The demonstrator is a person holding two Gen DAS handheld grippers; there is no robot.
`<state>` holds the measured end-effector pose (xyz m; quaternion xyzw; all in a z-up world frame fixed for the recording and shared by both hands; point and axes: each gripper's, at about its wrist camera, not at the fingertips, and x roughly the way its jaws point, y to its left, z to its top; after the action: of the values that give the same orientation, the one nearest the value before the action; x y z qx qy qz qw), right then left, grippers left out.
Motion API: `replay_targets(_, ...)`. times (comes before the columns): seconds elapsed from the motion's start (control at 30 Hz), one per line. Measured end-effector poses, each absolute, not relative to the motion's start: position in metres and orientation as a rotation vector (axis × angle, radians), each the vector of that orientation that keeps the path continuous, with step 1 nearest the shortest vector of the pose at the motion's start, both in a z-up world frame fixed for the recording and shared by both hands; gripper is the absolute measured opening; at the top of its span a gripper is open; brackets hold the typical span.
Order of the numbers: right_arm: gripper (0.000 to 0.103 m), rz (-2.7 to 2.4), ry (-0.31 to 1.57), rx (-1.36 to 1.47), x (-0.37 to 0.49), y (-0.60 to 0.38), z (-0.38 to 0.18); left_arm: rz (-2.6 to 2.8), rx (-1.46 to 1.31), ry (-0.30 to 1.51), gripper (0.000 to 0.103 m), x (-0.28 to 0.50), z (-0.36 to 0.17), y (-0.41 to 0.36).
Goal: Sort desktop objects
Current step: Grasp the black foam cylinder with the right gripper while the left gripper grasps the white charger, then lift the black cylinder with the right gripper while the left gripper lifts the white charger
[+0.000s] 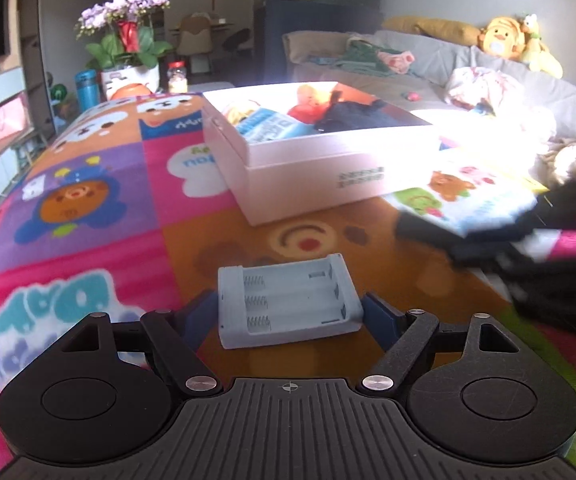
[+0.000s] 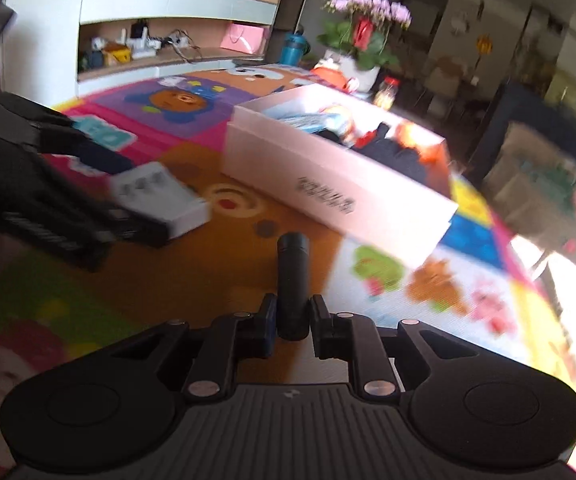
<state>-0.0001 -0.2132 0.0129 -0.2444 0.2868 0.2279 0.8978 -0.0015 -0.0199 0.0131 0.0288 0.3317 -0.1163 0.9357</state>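
A pale blue battery holder (image 1: 288, 304) lies on the colourful cartoon mat, between the fingers of my left gripper (image 1: 290, 312), whose jaws stand wide and seem not to press it. It also shows in the right wrist view (image 2: 159, 196), white and blurred, beside the left gripper (image 2: 99, 184). My right gripper (image 2: 292, 316) is shut on a black cylinder (image 2: 292, 280) that sticks forward, held above the mat. It appears blurred at the right in the left wrist view (image 1: 528, 256). An open white box (image 1: 328, 176) holding several items stands beyond.
The box (image 2: 340, 196) sits mid-mat in the right wrist view. A flower pot (image 1: 127, 56), a blue bottle (image 1: 87, 88) and a jar (image 1: 177, 77) stand at the mat's far end. A sofa with plush toys (image 1: 504, 40) is at the right.
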Motion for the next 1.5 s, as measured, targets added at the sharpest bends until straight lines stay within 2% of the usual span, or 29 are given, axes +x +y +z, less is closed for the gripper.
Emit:
replay_targets(0.1,0.019,0.287,0.475,-0.662,0.014,-0.21,0.003,-0.248,0.058,0.679,0.094,-0.006,0.011,-0.025)
replay_targets(0.17,0.024,0.23,0.51,-0.596,0.024,-0.215,0.006,-0.239,0.07,0.675,0.094,-0.007,0.009,-0.026)
replay_targets(0.23,0.046,0.251,0.556,-0.469,0.025,-0.225,0.012,-0.245,0.064,0.674,0.096,-0.007,0.009,-0.026)
replay_targets(0.3,0.06,0.246,0.57,-0.394,0.022,-0.231,0.014,-0.243,0.063,0.677,0.097,-0.006,0.008,-0.026)
replay_targets(0.5,0.061,0.196,0.599,-0.307,0.034,-0.24,0.009,-0.249,0.062,0.676,0.099,-0.006,0.007,-0.026)
replay_targets(0.57,0.052,0.226,0.626,-0.243,0.047,-0.246,0.01,-0.251,0.06,0.68,0.1,-0.005,0.007,-0.026)
replay_targets(0.63,0.029,0.253,0.679,-0.213,0.061,-0.249,0.008,-0.249,0.06,0.681,0.1,-0.005,0.007,-0.026)
replay_targets(0.7,0.018,0.289,0.702,-0.2,0.068,-0.246,0.01,-0.25,0.056,0.686,0.1,-0.005,0.006,-0.026)
replay_targets(1.0,0.019,0.559,0.582,-0.458,0.051,-0.192,0.025,-0.247,0.033,0.706,0.1,-0.002,0.004,-0.024)
replay_targets(1.3,0.048,0.486,0.625,-0.576,0.046,-0.204,0.019,-0.256,0.019,0.706,0.101,-0.002,0.005,-0.022)
replay_targets(1.43,0.049,0.294,0.503,-0.761,0.042,-0.201,0.008,-0.256,0.016,0.706,0.101,-0.001,0.005,-0.022)
replay_targets(1.5,0.049,0.214,0.492,-0.734,0.047,-0.201,0.008,-0.256,0.016,0.705,0.101,-0.001,0.005,-0.022)
